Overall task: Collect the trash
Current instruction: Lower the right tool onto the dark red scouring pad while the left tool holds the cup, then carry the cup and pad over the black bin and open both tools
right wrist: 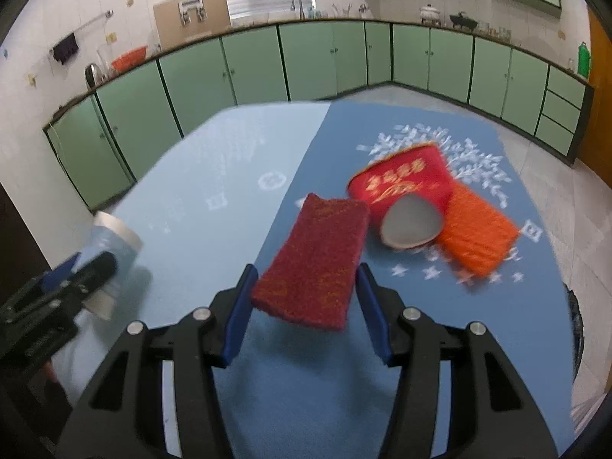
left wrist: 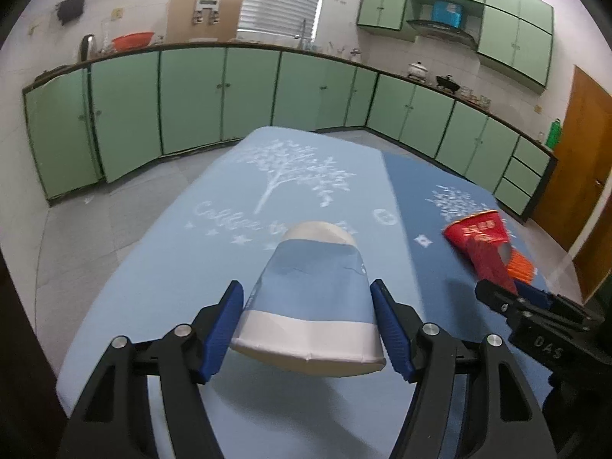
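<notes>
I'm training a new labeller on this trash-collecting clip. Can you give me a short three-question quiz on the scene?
1. True or false: the left tool holds a red cup.
2. What is between the right tool's blue pads?
3. The red cup is: A upright, B on its side, C stacked.

Key: 1 false, it grips the blue and white paper cup. 2 the dark red scouring pad. 3 B, partly over the orange pad.

The left gripper (left wrist: 308, 329) points down and forward, its blue pads (left wrist: 225, 334) pressed against both sides of a cup (left wrist: 311, 298). To its right, the right gripper (right wrist: 304, 296) tilts down likewise, jaws clamped on a red pad (right wrist: 311, 262).
</notes>
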The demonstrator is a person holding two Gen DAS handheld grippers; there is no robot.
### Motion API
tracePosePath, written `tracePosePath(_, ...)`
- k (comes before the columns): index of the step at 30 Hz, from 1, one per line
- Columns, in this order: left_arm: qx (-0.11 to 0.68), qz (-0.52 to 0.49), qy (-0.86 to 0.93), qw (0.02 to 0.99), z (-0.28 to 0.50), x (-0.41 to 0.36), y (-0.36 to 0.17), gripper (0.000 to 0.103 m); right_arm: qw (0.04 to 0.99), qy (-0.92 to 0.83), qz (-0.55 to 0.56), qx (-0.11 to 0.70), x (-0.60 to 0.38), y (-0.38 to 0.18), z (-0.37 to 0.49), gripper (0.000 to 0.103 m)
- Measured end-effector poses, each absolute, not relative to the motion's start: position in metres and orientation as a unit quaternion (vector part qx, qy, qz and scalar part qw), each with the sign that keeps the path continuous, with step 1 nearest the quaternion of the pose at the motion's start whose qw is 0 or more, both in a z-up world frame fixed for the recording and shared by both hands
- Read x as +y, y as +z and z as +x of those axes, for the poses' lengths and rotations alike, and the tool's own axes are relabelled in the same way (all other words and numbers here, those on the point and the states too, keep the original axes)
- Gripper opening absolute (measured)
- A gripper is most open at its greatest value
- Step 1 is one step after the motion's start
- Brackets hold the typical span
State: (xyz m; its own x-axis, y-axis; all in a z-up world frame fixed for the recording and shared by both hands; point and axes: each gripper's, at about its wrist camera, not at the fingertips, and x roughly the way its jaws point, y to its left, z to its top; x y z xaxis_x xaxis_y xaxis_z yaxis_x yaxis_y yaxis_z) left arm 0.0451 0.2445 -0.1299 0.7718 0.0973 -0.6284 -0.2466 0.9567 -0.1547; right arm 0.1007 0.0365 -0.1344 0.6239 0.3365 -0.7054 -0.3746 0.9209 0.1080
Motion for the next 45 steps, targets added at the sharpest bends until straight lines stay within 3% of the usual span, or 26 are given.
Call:
tracePosePath(23,0.300,-0.075,-0.058,0.949,0.109,0.076,-0.088,0.067,0.940,0.116,0.008,0.322,-0.133,-0.087,0.096,0.051)
tracePosePath(45,0.291,-0.028,-0.200,0.935,0.166,-0.094,-0.092,0.067,0.951,-0.031,0.038,0.305,-0.303,-0.099,0.100,0.051)
